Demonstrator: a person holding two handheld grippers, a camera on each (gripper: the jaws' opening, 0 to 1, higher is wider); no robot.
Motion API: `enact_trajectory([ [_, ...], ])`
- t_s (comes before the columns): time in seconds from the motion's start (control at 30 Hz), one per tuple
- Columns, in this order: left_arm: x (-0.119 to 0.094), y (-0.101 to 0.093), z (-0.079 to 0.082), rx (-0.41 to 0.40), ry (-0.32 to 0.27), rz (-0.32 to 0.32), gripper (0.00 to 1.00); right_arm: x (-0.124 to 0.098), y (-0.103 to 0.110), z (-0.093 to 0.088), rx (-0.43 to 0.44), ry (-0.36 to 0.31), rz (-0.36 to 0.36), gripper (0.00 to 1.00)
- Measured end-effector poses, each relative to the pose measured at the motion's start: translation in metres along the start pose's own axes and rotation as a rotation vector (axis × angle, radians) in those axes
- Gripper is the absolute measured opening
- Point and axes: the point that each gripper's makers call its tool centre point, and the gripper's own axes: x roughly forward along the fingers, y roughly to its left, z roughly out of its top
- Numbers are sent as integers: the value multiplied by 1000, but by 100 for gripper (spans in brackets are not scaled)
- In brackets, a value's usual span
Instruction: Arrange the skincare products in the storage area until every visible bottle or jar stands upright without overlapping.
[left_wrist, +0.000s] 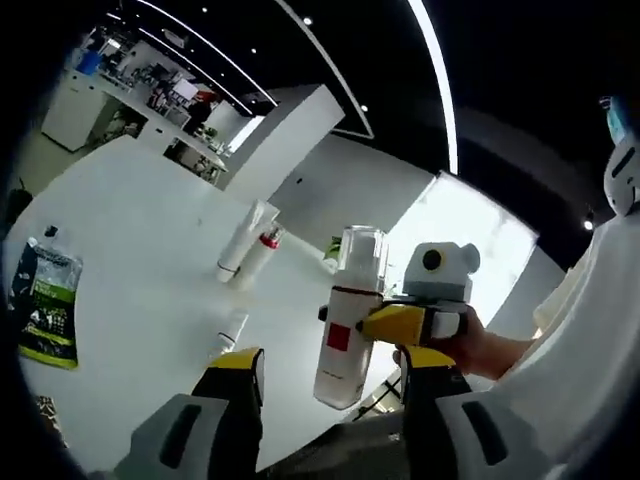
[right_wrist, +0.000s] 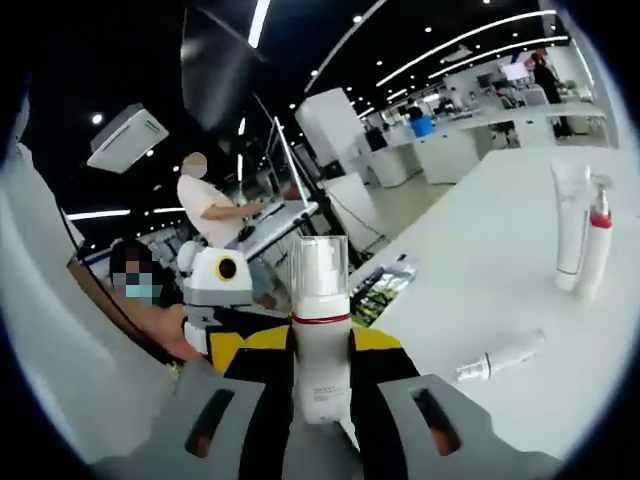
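1. Between the yellow-tipped jaws of the right gripper (right_wrist: 322, 345) stands a white pump bottle (right_wrist: 320, 335) with a clear cap and a red band at its shoulder; the jaws are closed against its body on both sides, holding it upright in the right gripper view.
2. Seen from the left gripper view, that same pump bottle (left_wrist: 350, 315) hangs above the near edge of the white table (left_wrist: 130, 230), clamped by the right gripper (left_wrist: 405, 325) that reaches in from the right, with a person's hand (left_wrist: 480, 345) behind it.
3. Nearer the camera, the left gripper (left_wrist: 330, 375) has its jaws spread apart with nothing between them.
4. Farther out on the table stand two tubes, touching side by side: a white tube (left_wrist: 243, 240) and a thinner tube with a red cap (left_wrist: 262, 252). The right gripper view has the same white tube (right_wrist: 570, 225) and red-capped tube (right_wrist: 596, 245) upright at the right.
5. A small white tube (right_wrist: 500, 357) lies flat on the white table (right_wrist: 480, 270), between the held bottle and the standing pair; it also shows beside the left jaw (left_wrist: 231, 330).
6. A green-and-black pouch (left_wrist: 45, 300) lies flat at the table's left edge.
7. A person in a white top (right_wrist: 215, 215) stands at a desk in the background.
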Motion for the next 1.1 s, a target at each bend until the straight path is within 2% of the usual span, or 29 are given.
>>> enact_trajectory([
  [0.03, 1, -3, -1, -5, 5, -15, 61, 1, 5, 0, 36, -9, 30, 18],
  [0.1, 3, -14, -5, -14, 20, -68, 59, 3, 8, 2, 59, -29, 47, 18],
  [0.2, 2, -23, -7, -11, 35, -115, 51, 7, 15, -3, 58, -1, 74, 19],
  [0.37, 1, -26, -7, -35, 36, -131, 47, 7, 18, -2, 88, 1, 97, 19],
  [0.47, -2, -25, -7, -15, 36, -143, 31, 5, 24, 4, 176, -29, 153, 18],
  [0.53, -3, -23, -5, -63, 38, -141, 24, 5, 25, 2, 175, -23, 158, 18],
  [0.57, -3, -19, -6, -84, 45, -125, 23, 6, 26, 2, 178, -22, 161, 18],
  [0.6, -3, -23, -7, -84, 50, -141, 23, 6, 26, 1, 174, -19, 157, 18],
  [0.8, -2, -23, -11, -94, 69, -137, 23, 6, 26, -3, 195, -10, 170, 19],
  [0.83, -2, -22, -15, -124, 97, -129, 23, 6, 25, -6, 206, -2, 176, 19],
  [0.9, 0, -22, -17, -134, 109, -119, 22, 5, 25, -8, 218, 6, 181, 19],
  [1.1, -1, -19, -19, -123, 116, -96, 22, 6, 24, -11, 212, 11, 177, 20],
])
